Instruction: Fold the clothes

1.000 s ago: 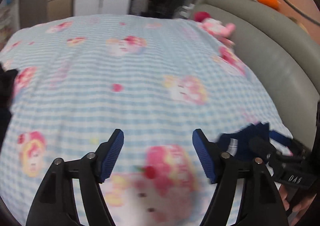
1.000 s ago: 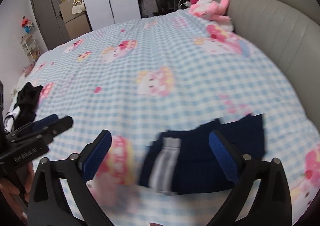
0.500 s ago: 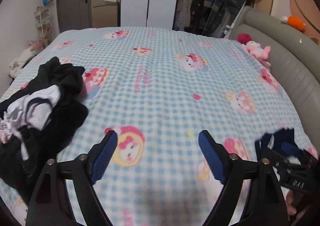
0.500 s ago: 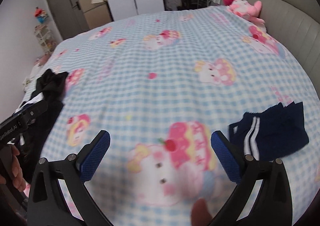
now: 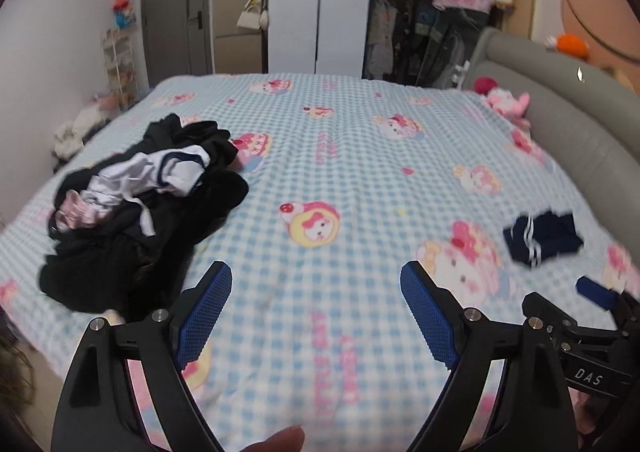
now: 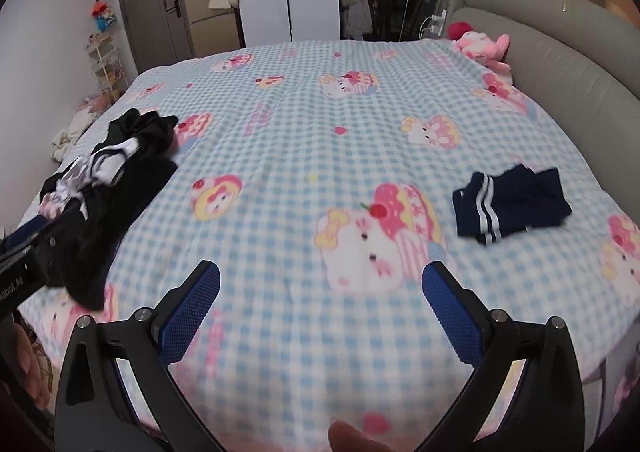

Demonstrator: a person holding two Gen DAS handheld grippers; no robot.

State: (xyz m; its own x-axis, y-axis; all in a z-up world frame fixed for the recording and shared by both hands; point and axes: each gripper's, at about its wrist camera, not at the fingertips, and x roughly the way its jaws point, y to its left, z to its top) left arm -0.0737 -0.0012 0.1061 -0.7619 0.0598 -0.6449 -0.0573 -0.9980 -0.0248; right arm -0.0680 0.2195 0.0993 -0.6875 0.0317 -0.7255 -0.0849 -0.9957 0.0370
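My left wrist camera looks forward and down along its open left gripper (image 5: 316, 316) across the bed (image 5: 360, 155), from above the near edge. My right wrist camera does the same past the open right gripper (image 6: 320, 316). Both views share the dark clothes pile (image 5: 136, 203) at frame left, the folded navy garment (image 5: 542, 240) at right, and the grey headboard (image 5: 568, 107) upper right.
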